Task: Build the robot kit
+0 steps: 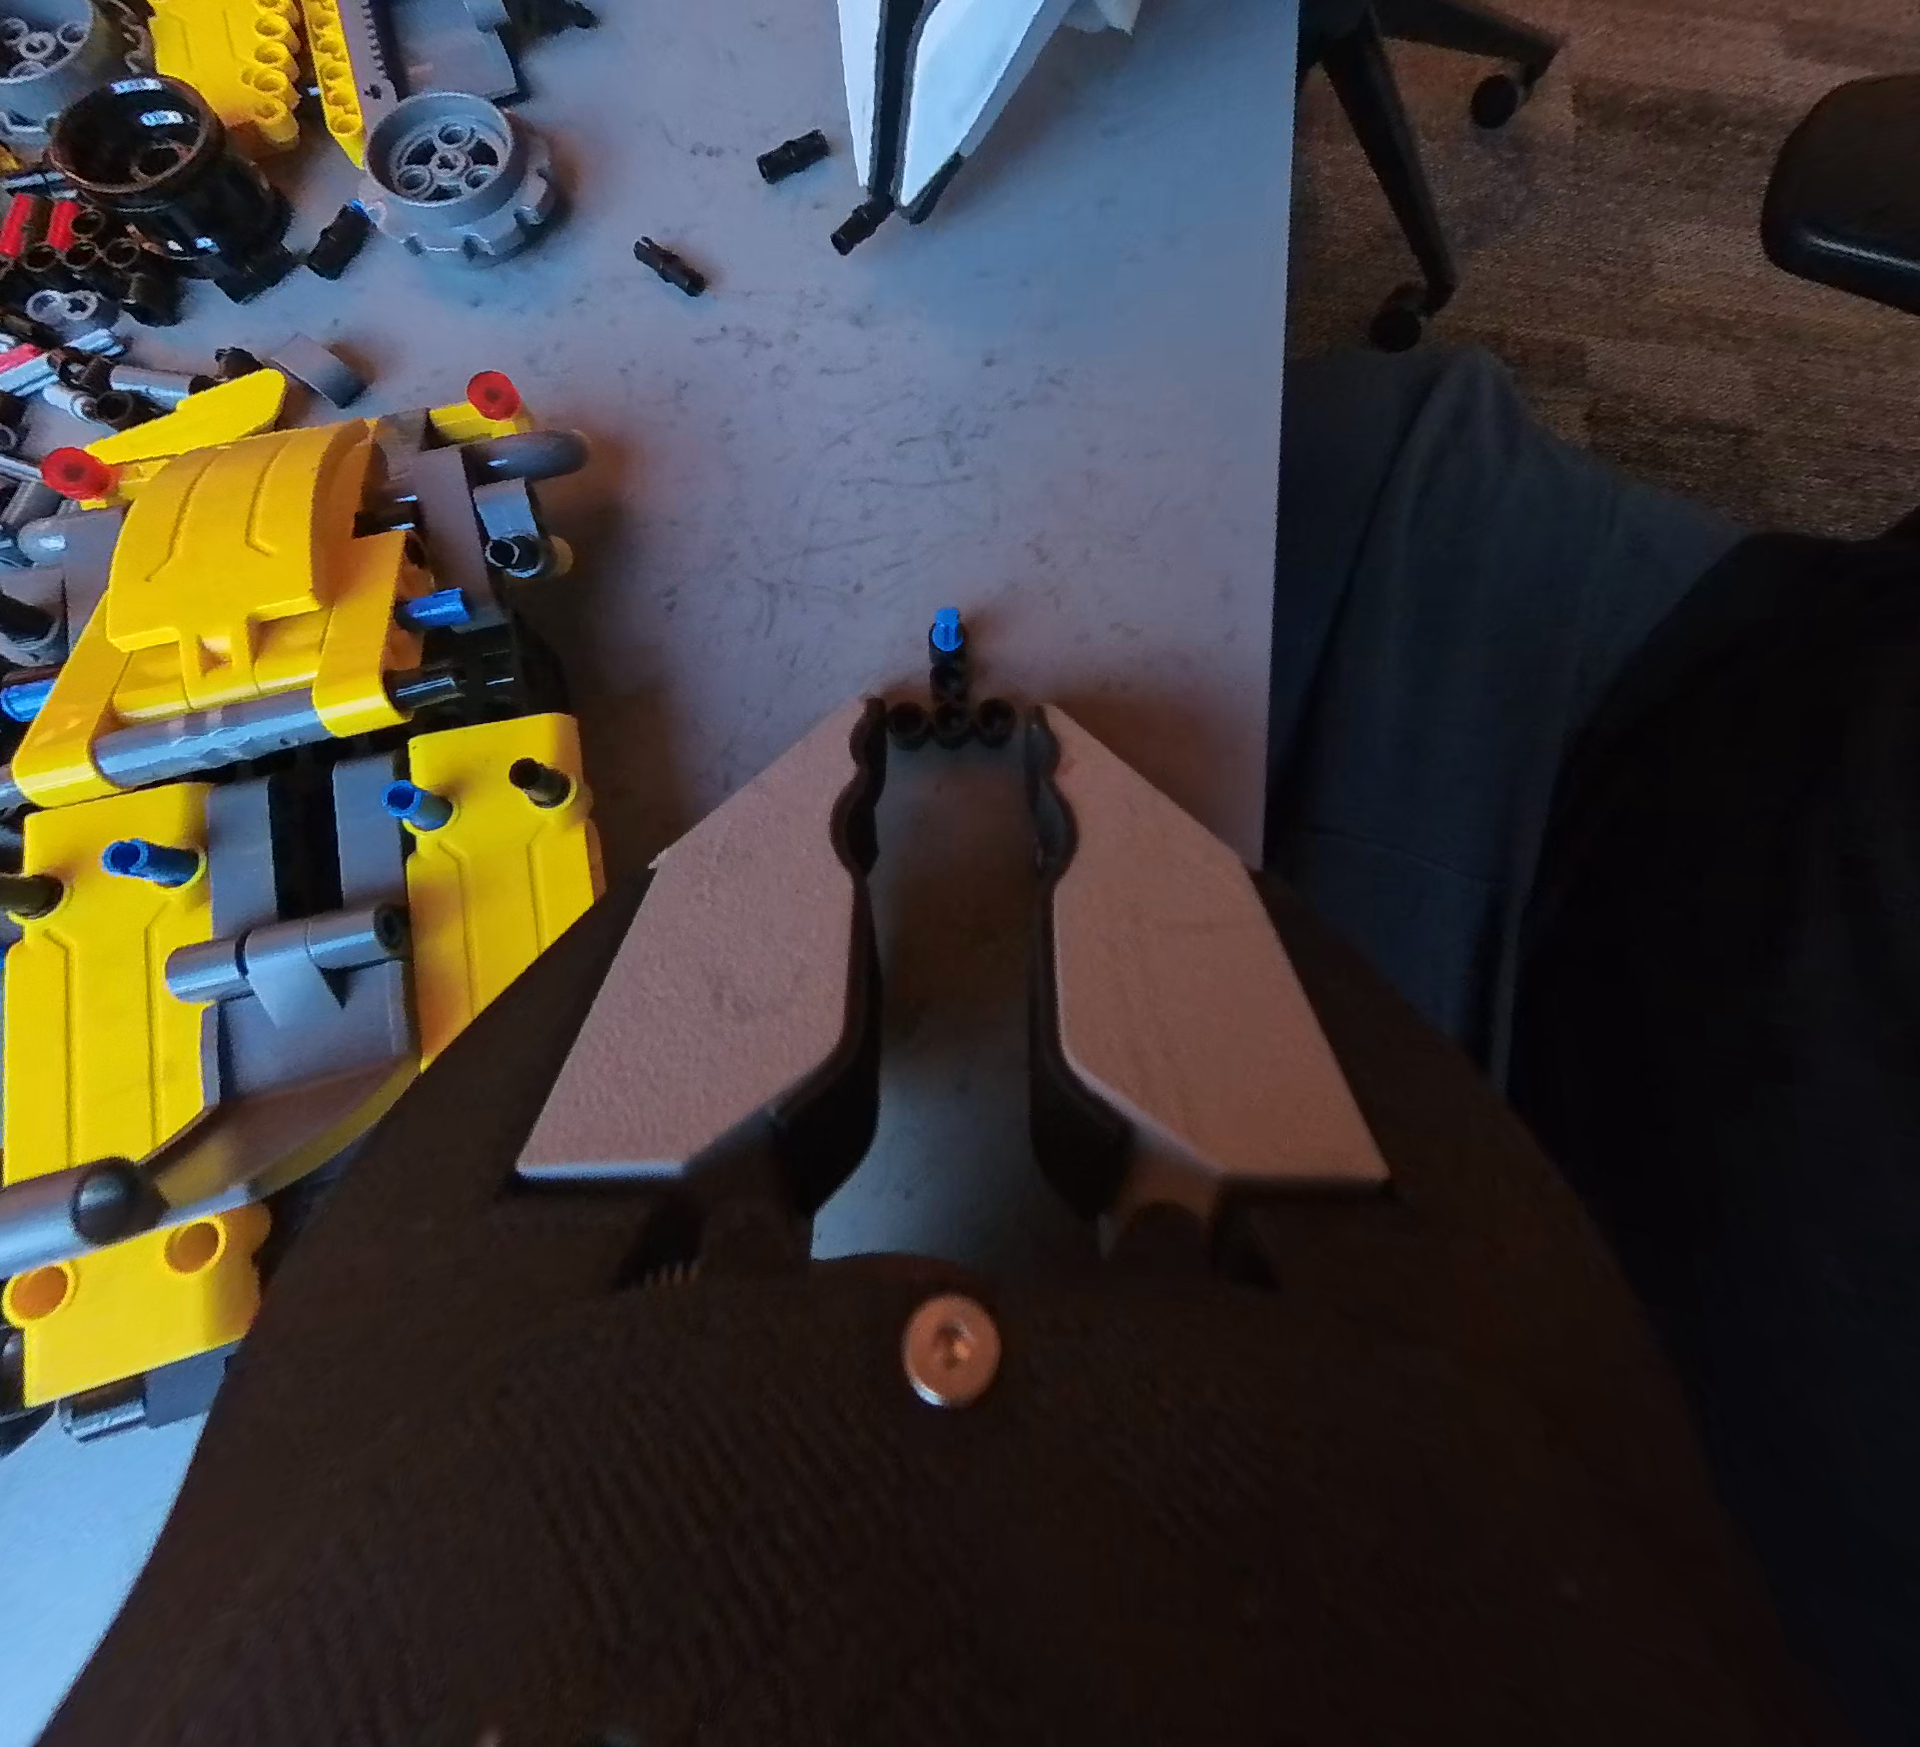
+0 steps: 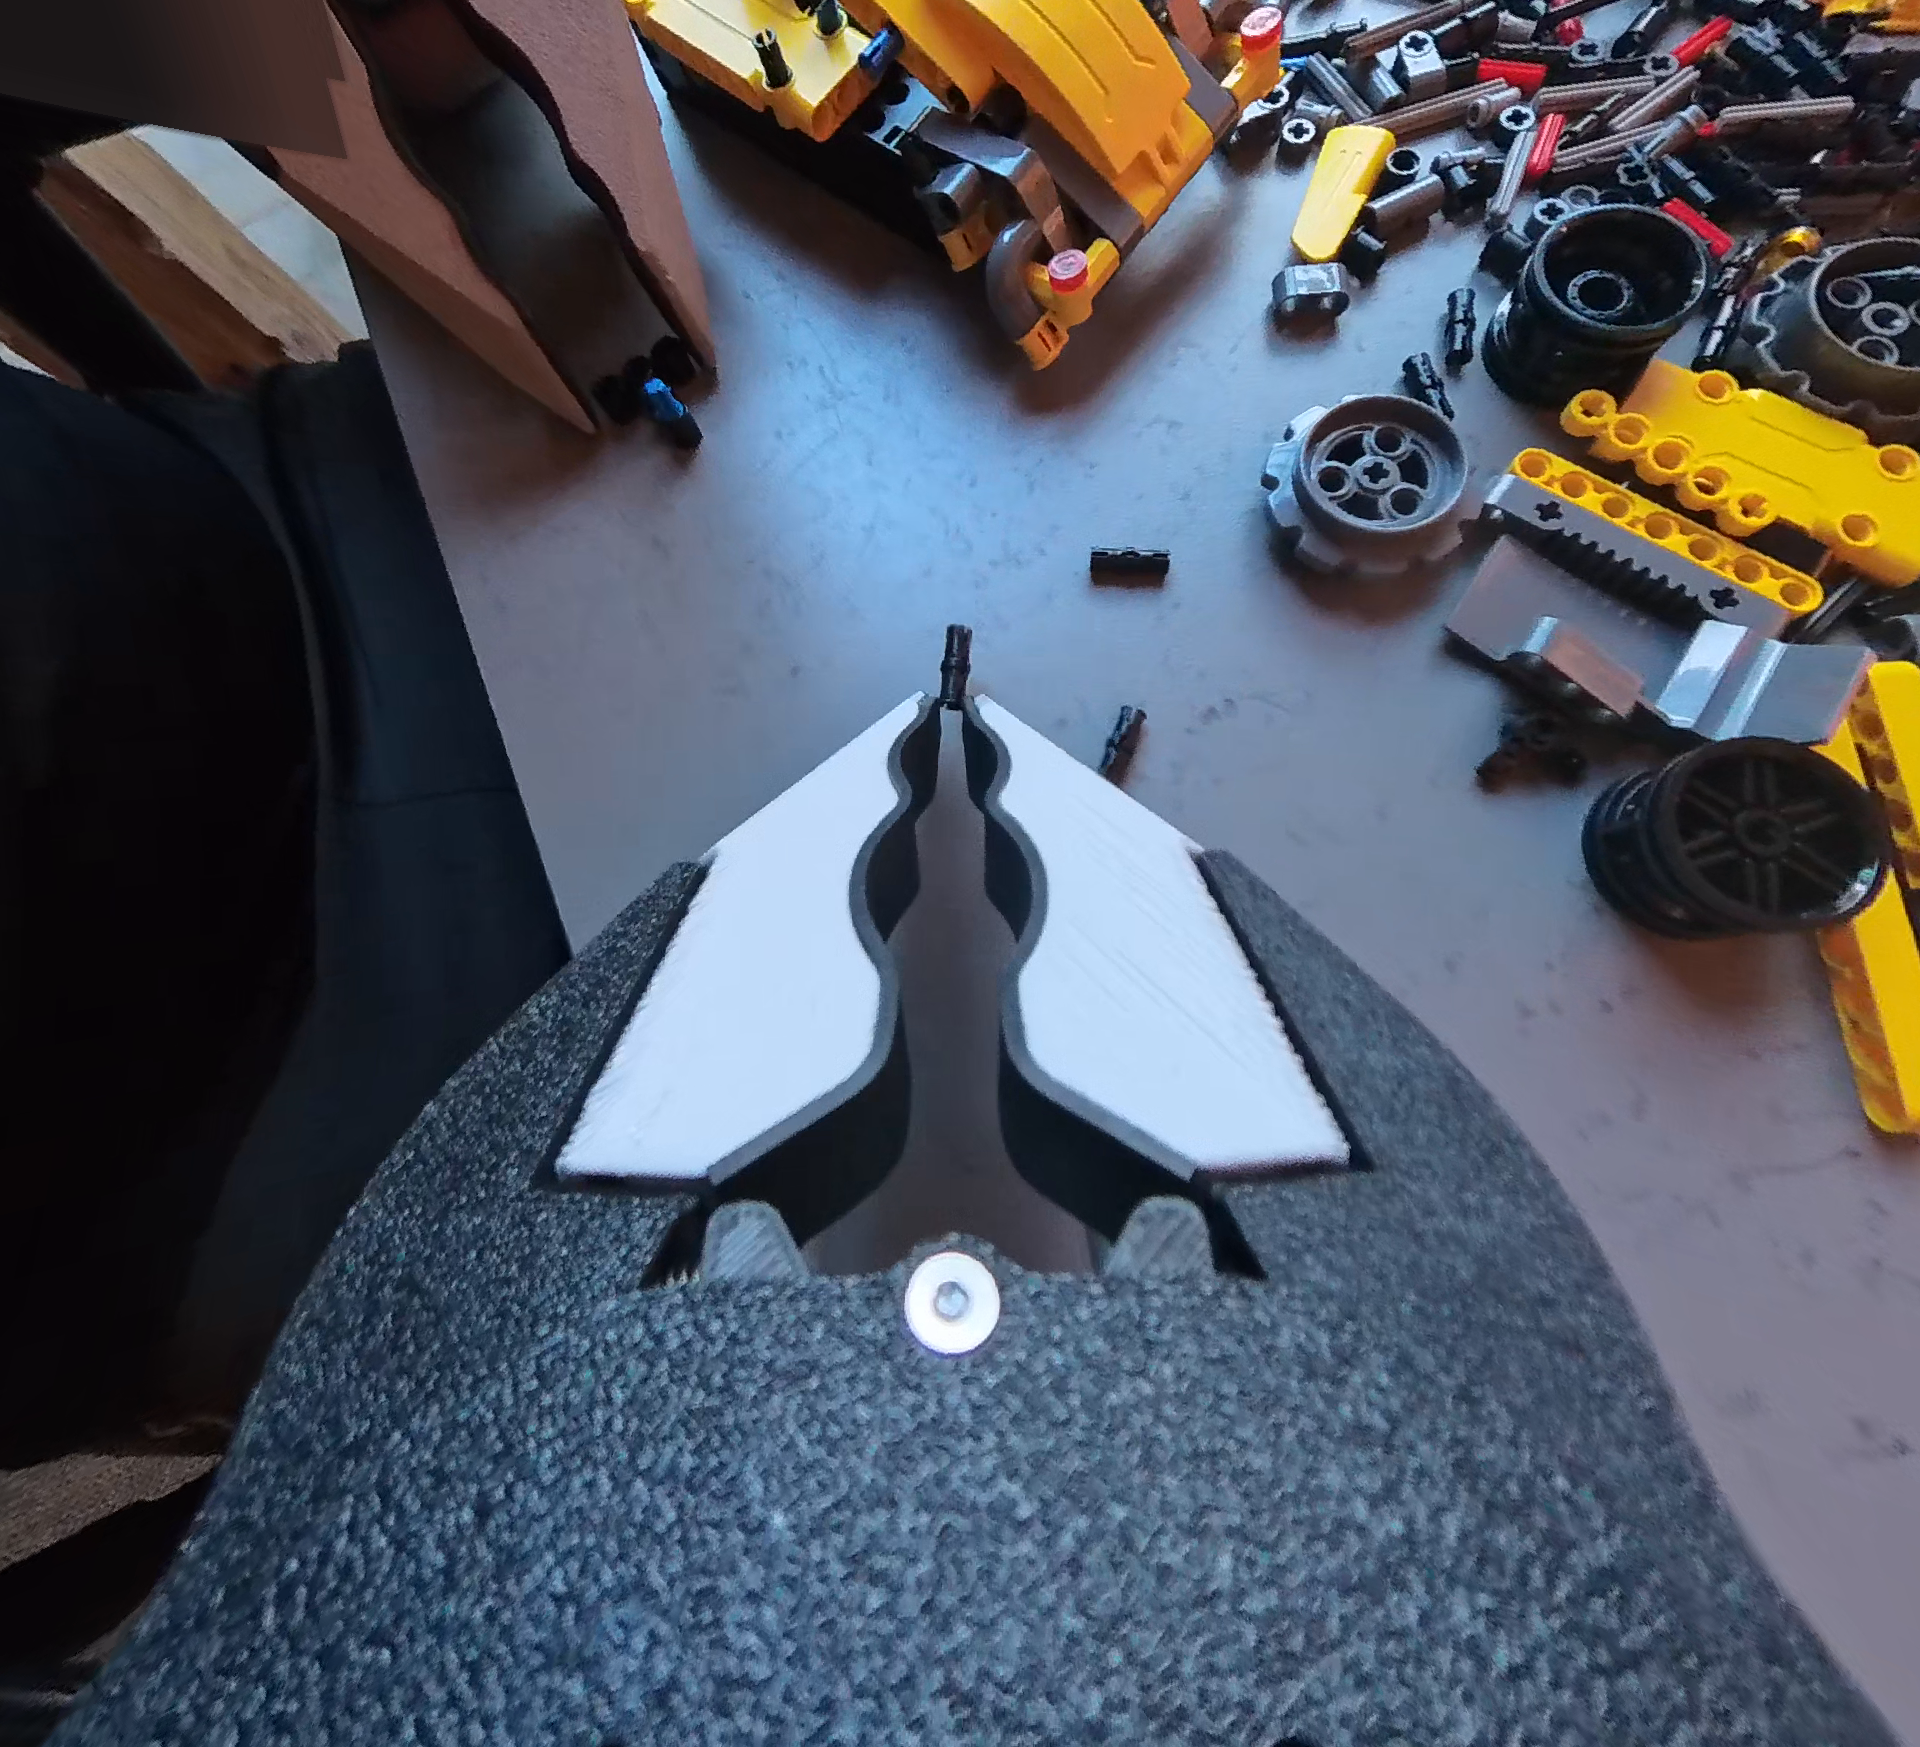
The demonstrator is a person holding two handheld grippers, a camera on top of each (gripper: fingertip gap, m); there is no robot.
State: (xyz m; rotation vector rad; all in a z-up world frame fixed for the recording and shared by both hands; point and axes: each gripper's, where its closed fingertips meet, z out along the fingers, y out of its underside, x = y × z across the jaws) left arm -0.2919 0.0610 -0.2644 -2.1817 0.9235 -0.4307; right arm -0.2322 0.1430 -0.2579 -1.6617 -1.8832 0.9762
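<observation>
Left gripper (image 1: 948, 726) pinches a black T-shaped connector (image 1: 948, 710) with a blue pin (image 1: 945, 629) sticking out of it, held above the grey table (image 1: 935, 450) near its edge. Right gripper (image 2: 951, 705) is squeezed tight on a black pin (image 2: 955, 658); two loose black pins (image 2: 1129, 564) lie near, the yellow model (image 2: 997, 66) beyond.

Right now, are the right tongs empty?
No, the right tongs are shut on a small black pin that sticks out past their tips above the grey table.
</observation>
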